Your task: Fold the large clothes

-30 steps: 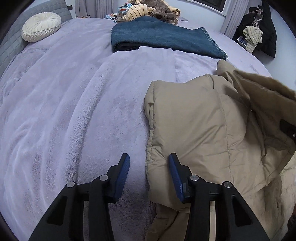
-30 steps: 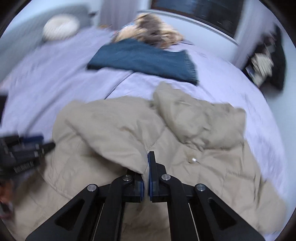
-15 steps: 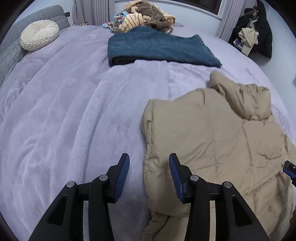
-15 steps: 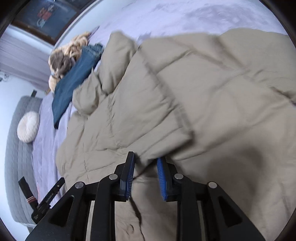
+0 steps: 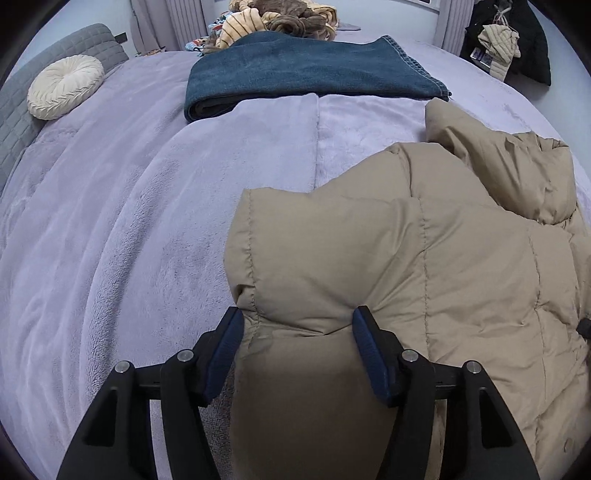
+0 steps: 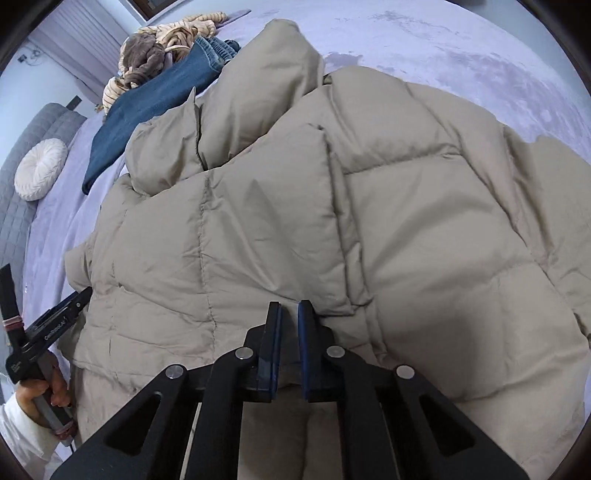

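Note:
A large beige puffer jacket lies spread on the lilac bed; it also fills the right wrist view. My left gripper is open, its jaws wide around the jacket's left edge, with a padded fold bulging between the blue pads. My right gripper has its jaws nearly closed on a thin edge of a folded jacket panel. The left gripper also shows at the lower left of the right wrist view, at the jacket's side.
Folded blue jeans lie beyond the jacket, with a pile of striped and brown clothes behind them. A round cream cushion rests by the grey headboard. Dark clothes hang at the far right.
My left gripper moved right onto the jacket's edge, so fabric now sits between its open jaws. My right gripper narrowed its jaws on the jacket panel edge.

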{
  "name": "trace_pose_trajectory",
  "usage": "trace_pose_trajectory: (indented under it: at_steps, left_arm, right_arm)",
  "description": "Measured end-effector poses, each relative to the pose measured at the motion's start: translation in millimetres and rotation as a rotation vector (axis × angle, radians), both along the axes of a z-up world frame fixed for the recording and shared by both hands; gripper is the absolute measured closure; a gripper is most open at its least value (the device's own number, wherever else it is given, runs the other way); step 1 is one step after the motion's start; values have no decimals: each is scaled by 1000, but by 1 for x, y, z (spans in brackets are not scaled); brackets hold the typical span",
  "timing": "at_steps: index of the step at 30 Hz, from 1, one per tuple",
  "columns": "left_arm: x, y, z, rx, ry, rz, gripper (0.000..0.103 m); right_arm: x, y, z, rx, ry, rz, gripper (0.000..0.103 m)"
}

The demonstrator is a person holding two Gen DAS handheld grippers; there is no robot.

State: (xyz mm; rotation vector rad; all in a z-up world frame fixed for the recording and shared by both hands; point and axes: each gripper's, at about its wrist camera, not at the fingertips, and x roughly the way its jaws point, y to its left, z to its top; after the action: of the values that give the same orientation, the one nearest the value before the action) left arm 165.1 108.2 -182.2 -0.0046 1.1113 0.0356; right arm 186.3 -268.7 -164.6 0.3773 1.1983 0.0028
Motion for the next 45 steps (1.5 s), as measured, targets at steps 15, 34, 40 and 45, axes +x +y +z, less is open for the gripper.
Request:
trace_pose_trajectory:
  at_steps: [15,34,40,45]
  left_arm:
    - [-46,-100,71,-69,-8,-136,21]
    - [-79,-262,65,-80,97,-249,1]
    - [-88,-295,66,-68,105,-292,1]
    - [-85,-308,72,-74,89,-292,1]
  right_arm:
    - [-97,-115,31,355,-27,-276,54]
    - [-182,-288,33,360,-110,-595,0]
    - [-197,-343,20,461,-158,-748,0]
    - [-199,-387,6,637,-243,-884,0]
